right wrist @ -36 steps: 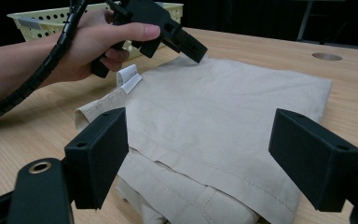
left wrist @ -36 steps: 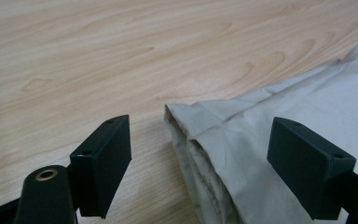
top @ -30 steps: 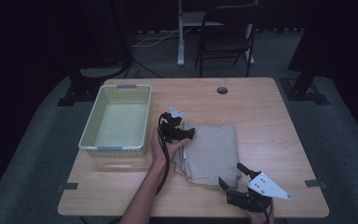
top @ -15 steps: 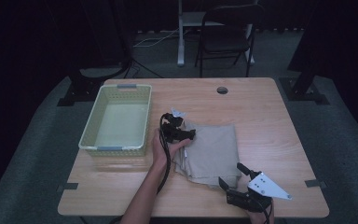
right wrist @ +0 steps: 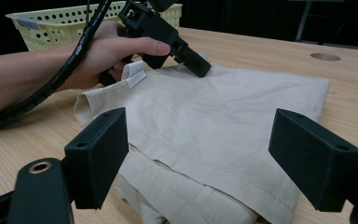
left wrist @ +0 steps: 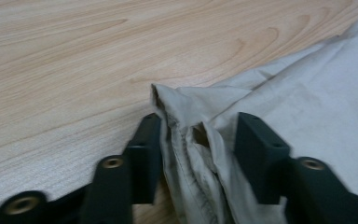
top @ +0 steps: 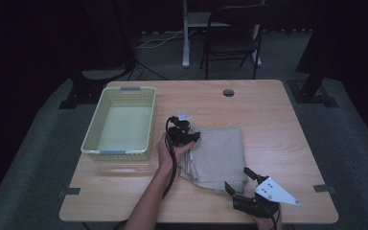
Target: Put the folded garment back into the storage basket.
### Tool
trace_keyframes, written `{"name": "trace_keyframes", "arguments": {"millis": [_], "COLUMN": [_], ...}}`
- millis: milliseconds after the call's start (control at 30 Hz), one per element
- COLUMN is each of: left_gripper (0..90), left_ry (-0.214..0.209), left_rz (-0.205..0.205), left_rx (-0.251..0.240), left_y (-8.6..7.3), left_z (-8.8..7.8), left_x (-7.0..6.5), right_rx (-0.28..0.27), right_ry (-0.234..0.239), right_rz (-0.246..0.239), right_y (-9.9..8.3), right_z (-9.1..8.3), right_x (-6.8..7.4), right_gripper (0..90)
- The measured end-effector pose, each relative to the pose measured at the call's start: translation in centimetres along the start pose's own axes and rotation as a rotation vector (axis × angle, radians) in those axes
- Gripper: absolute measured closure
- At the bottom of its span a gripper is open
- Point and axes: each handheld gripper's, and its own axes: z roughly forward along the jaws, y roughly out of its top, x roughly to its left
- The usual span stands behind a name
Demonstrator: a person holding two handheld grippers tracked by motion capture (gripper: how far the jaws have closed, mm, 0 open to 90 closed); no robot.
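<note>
From above we see folded beige trousers [top: 218, 155] on the tabletop [top: 268, 110] beside a yellow basket [top: 120, 122], while our left gripper [left wrist: 198, 140], jaws just closing, pinches their bunched corner and our right gripper [right wrist: 198, 154] gapes open nearby.

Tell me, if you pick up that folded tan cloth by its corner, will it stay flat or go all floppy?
Probably floppy. The folded tan cloth already bunches into soft creases between the jaws of the left gripper, which have just been closing on its corner. It would likely unfold and hang, since its layers lie loose. It looks thin, so probably light, and unlikely to slide on the wooden table.
</note>
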Motion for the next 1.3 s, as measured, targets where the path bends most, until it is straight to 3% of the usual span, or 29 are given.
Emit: {"name": "trace_keyframes", "arguments": {"millis": [167, 300, 500, 767, 1133, 1300], "left_gripper": [73.6, 81.4, 83.4, 84.1, 84.1, 84.1], "left_ry": [-0.018, -0.010, 0.007, 0.040, 0.036, 0.031], "left_rz": [-0.021, -0.004, -0.015, -0.008, 0.000, 0.005], "left_rx": [0.000, -0.009, -0.035, -0.128, -0.142, -0.141], "left_y": [-0.1, -0.1, -0.2, -0.3, -0.2, -0.2], "left_z": [-0.2, -0.3, -0.9, -2.4, -2.3, -2.3], "left_x": [0.2, 0.0, 0.2, 0.3, 0.2, 0.2], "right_rx": [-0.002, -0.003, -0.007, -0.013, 0.010, 0.043], "right_ry": [-0.001, -0.004, -0.011, -0.022, -0.024, -0.071], "right_rz": [0.000, -0.001, -0.003, -0.010, -0.021, -0.016], "right_y": [0.0, 0.0, 0.0, -0.1, 0.0, 0.0], "right_z": [0.0, 0.0, -0.1, -0.1, 0.0, -0.4], "right_x": [0.0, 0.0, 0.1, 0.2, 0.3, 0.2], "right_gripper": [18.5, 18.5, 18.5, 18.5, 17.9, 17.4]}}
